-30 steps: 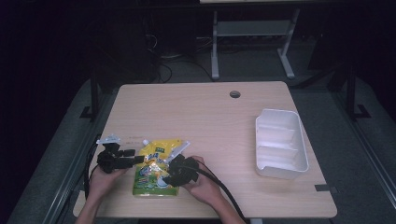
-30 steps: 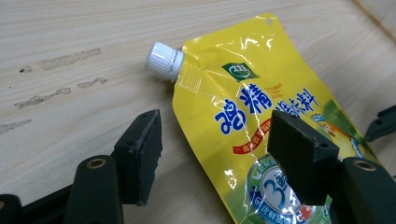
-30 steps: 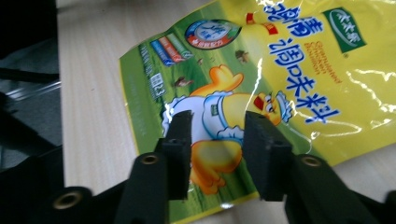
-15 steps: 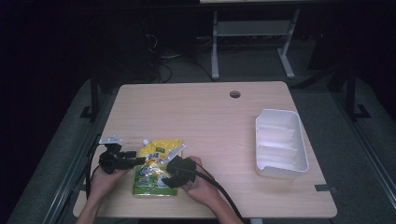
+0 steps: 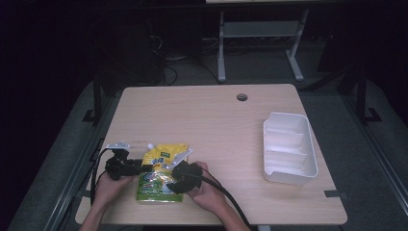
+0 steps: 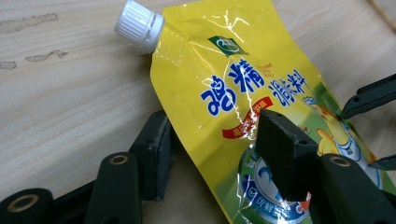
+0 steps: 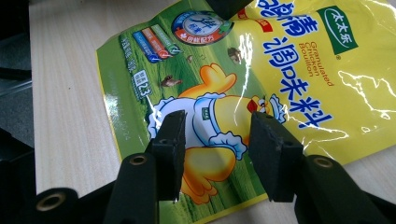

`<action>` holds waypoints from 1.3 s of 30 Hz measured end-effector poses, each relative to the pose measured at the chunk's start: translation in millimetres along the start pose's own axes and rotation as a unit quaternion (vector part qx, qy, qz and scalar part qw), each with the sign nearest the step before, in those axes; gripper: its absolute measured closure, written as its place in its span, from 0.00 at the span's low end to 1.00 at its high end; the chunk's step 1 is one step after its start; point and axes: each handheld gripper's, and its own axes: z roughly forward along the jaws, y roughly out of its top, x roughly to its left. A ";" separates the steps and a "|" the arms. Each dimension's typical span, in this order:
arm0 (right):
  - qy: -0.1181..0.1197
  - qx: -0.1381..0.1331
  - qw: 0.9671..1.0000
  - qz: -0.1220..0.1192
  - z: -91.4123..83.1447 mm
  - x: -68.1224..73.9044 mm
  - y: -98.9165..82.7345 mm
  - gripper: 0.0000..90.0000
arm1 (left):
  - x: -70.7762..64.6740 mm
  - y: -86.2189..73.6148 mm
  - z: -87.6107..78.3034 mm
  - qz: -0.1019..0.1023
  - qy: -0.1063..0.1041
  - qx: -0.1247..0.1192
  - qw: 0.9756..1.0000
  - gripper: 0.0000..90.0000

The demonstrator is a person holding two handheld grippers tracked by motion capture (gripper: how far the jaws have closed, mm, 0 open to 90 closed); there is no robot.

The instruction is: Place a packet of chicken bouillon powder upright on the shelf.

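Now narrows the jaws of the left gripper over the left edge of the pouch — has just been closing them, with that edge between. Sets one pad on the bare table just beside the edge and the other over the printed face, low on the blue lettering. Leaves a wide gap even so, and pinches nothing as yet: released, not clamped.

Keeps the right gripper over the green lower part of the pouch, both pads above the cartoon chick, spread apart and gripping nothing. Has let those jaws out a little within the last second, then holds them about there.

Leaves the pouch flat and face up at the near left of the table, in the same spot as a moment ago, between the two grippers, with its white cap pointing away from the person and resting on the wood. Keeps well clear of the white tray at the far right of the table.

Reads as the start of a grasp on the left side — a side pinch that probably needs the lower pad under the film first, since the pouch lies flush on the wood. Risks, otherwise, only pushing the slick film sideways toward the right gripper. Looks meant to steady the pouch from the right while the left closes.
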 end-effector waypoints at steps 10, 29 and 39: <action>0.000 -0.008 1.000 0.004 -0.1 0.5 -2.7 0.62 | -2.9 -2.0 -2.0 0.008 -0.006 -0.005 1.000 0.79; 0.011 -0.023 0.999 0.026 -11.9 -4.8 -4.4 0.55 | -8.6 1.0 -16.0 0.026 -0.042 -0.035 0.998 1.00; -0.021 -0.050 0.996 0.076 -41.6 -31.5 -6.5 0.46 | -17.0 4.0 -28.6 0.047 -0.046 -0.062 0.996 1.00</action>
